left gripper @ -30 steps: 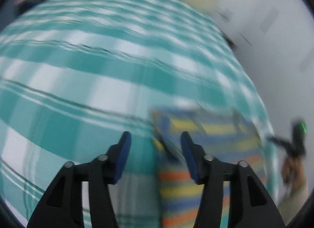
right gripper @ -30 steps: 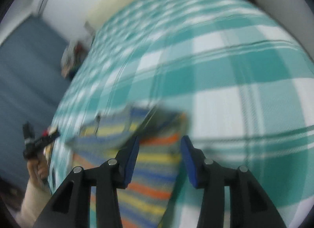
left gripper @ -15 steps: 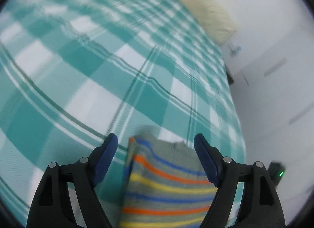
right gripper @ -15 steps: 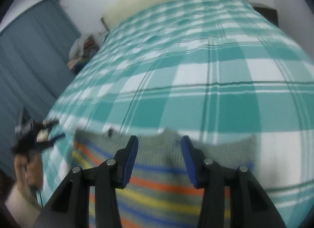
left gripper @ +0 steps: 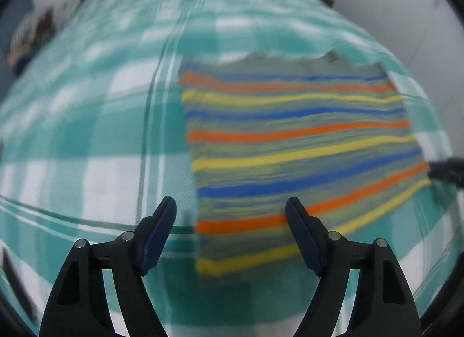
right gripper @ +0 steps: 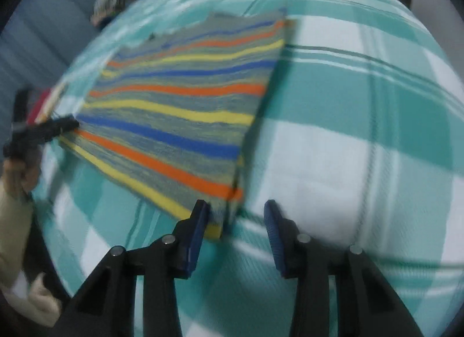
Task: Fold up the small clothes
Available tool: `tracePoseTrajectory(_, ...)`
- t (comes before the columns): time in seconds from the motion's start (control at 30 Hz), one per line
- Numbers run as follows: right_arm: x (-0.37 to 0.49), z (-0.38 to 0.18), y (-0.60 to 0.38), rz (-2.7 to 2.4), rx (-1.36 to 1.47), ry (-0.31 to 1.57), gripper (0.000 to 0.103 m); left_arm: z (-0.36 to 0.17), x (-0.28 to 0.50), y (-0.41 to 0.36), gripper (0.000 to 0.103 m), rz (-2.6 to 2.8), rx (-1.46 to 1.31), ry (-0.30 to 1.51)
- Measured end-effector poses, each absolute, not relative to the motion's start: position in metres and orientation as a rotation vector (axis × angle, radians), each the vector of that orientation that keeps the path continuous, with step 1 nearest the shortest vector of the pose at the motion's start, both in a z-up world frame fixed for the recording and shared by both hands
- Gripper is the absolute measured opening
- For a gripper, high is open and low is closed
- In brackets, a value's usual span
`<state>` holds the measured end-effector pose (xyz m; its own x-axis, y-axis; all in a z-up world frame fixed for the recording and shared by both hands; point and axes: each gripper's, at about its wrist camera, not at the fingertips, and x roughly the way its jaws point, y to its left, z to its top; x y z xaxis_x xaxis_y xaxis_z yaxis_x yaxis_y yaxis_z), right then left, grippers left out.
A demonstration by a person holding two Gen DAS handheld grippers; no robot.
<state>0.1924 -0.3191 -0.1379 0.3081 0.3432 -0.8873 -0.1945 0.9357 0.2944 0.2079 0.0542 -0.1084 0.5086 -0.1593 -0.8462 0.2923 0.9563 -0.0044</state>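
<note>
The striped garment (left gripper: 295,140) lies flat on the teal checked bed (left gripper: 87,105), probably spread out for its first fold. Left gripper (left gripper: 230,234) and right gripper (right gripper: 236,222) both have jaws wide and empty, each by a near corner, ready to pinch.

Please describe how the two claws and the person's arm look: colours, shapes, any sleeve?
Both the left claw and the right claw have black angular arms, silver rivets and dark blue finger pads. In the right wrist view, a cream sleeve covers the left arm.
</note>
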Motion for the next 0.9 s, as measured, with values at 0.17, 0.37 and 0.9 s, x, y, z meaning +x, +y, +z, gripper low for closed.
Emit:
tracePoseTrajectory(0.17,0.199,-0.122,-0.353,0.352,0.341,1.031,0.051,-0.085,0.157,-0.033,0.09,-0.479,0.262,0.84)
tracePoseTrajectory(0.37,0.265,-0.136,-0.362,0.426,0.533,1.051,0.051,-0.134,0.14,-0.164,0.087,-0.681,0.432,0.806)
tracePoseTrajectory(0.9,0.349,-0.124,-0.326,0.54,0.568,1.044,0.008,-0.092,0.162,-0.109,0.008,-0.65,0.166,0.698)
